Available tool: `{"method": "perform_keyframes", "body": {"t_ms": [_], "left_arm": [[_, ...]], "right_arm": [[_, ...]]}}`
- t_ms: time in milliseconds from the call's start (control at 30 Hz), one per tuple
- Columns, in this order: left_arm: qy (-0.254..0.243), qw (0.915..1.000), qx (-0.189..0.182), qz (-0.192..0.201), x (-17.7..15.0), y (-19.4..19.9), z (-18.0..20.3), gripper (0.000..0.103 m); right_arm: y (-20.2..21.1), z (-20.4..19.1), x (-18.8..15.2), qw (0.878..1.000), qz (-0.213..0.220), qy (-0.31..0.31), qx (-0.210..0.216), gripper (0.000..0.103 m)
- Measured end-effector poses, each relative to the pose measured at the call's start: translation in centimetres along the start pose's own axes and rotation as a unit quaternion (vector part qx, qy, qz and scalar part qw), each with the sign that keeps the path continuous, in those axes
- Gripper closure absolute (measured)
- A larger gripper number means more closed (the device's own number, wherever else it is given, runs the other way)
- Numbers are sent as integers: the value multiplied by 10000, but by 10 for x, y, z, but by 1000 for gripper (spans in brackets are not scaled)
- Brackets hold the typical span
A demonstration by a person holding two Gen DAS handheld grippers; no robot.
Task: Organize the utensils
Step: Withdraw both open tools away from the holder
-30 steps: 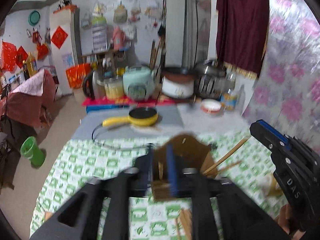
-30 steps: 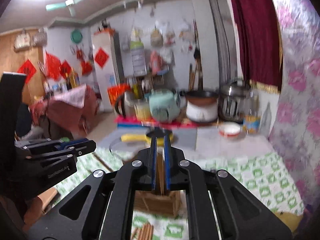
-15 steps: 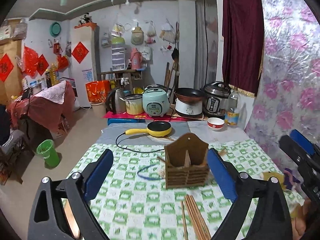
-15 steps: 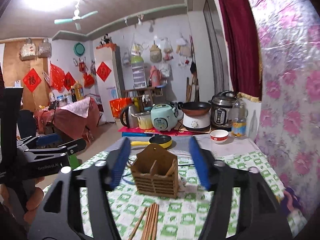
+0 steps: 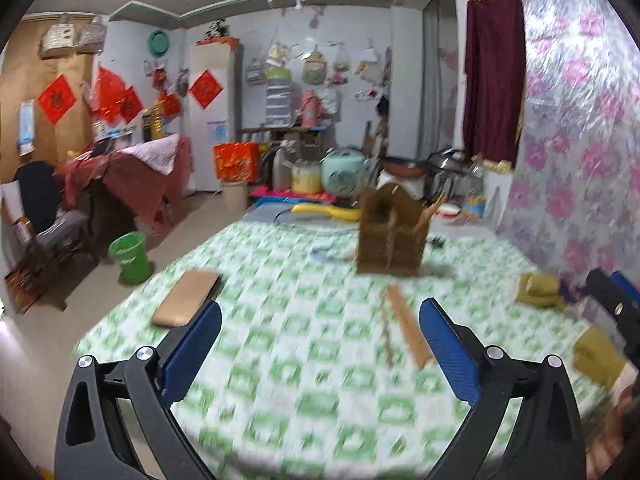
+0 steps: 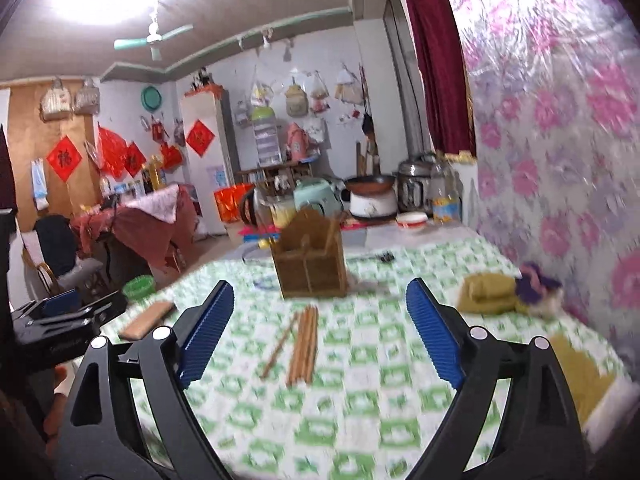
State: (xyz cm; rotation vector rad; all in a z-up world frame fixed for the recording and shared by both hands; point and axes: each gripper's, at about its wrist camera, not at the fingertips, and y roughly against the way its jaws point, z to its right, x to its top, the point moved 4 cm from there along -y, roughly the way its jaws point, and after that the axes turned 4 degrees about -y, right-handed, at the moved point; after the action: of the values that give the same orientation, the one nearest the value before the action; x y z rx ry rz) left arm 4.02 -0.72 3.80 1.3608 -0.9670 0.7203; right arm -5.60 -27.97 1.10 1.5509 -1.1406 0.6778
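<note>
On the checkered cloth, chopsticks look light, stiff, rolly; we'd pinch mid-length. Both claws, left gripper and right gripper, gape wide, empty.

Green-and-white checked tablecloth, brown wooden holder, blue fingers.

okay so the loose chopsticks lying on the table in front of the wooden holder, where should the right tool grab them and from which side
Grip the chopsticks mid-length, coming from above with the right tool open across their width. They lie flat and bundled, pointing toward the wooden holder, so the ends offer no hold; one stick lies slightly apart.
</note>
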Motion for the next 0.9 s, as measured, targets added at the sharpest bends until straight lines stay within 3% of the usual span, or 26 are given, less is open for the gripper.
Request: {"method": "perform_keyframes", "body": {"t_ms": [133, 333, 433, 633, 900], "left_arm": [[-197, 9991, 344, -170, -24, -15, 1, 6], [-126, 9994, 102, -317, -39, -34, -5, 6], [-276, 9987, 291, -320, -46, -41, 0, 6], [-360, 9979, 285, -449, -55, -52, 9, 6], [-533, 9970, 393, -404, -59, -53, 19, 6]], "right_arm": [[-20, 10, -28, 9990, -370, -6, -231, 15], [-53, 24, -47, 9948, -901, -356, -323, 15], [-57, 18, -53, 9948, -907, -187, -428, 15], [-56, 6, -59, 9950, -821, 208, -537, 15], [-51, 4, -60, 9951, -791, 250, -543, 15]]}}
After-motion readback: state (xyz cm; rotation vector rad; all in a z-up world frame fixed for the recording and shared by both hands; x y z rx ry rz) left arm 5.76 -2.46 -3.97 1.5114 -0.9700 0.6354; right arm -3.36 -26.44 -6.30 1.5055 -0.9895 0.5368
